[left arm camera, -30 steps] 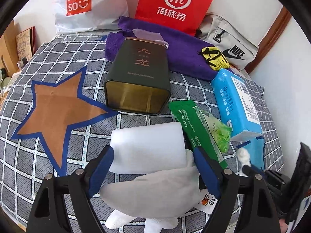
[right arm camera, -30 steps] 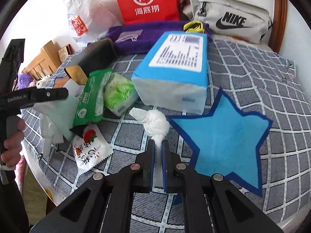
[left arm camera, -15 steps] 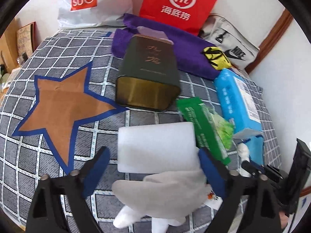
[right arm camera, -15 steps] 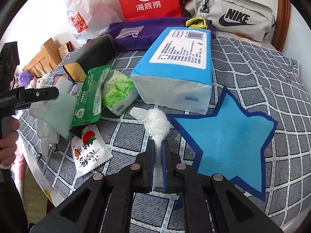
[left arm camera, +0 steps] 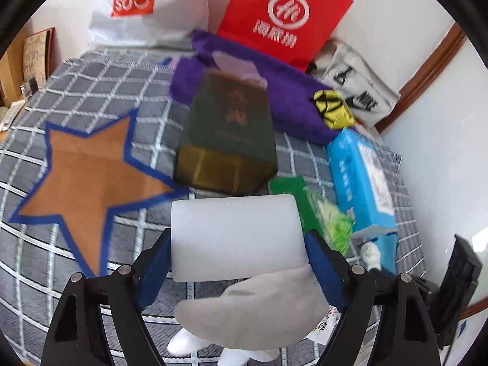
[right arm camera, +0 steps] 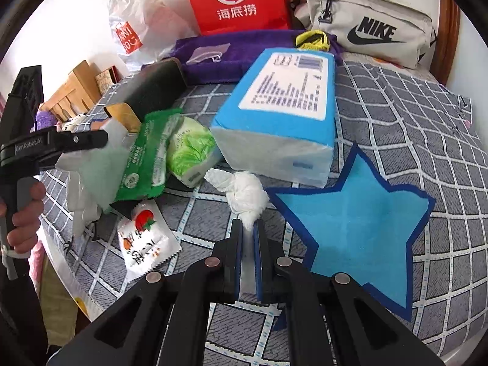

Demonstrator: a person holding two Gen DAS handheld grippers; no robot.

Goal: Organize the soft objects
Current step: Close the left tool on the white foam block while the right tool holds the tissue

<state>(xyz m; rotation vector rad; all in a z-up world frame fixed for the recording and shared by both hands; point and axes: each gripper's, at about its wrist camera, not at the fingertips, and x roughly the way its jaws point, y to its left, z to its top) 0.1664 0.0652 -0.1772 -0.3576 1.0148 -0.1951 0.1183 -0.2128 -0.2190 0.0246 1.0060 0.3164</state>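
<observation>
Left gripper (left arm camera: pixel 238 244) closing, blue pads (left arm camera: pixel 320 262) set wide on either side of a white foam block (left arm camera: pixel 235 235), its sides right at the pads; firm contact too blurred to tell. Below the block, a grey sock (left arm camera: pixel 253 311) over white glove fingers (left arm camera: pixel 183 343). Beyond the block, a dark tin (left arm camera: pixel 231 134) lying on its side on the checked cover (left arm camera: pixel 91 91); off to the left, a brown star (left arm camera: pixel 88 177). Right of the tin, a green packet (left arm camera: pixel 292 195), then a blue tissue pack (left arm camera: pixel 363 180).

Right gripper (right arm camera: pixel 248 228) closed, pinching the tail of a white wad (right arm camera: pixel 247 190) resting on the cover. Just beyond the wad, the tissue pack; to the right, a blue star (right arm camera: pixel 363 216), its left point near the wad. To the left, a snack sachet (right arm camera: pixel 143 244). At the back, a purple towel (right arm camera: pixel 244 52), red bag (right arm camera: pixel 238 0), Nike pouch (right arm camera: pixel 372 27).
</observation>
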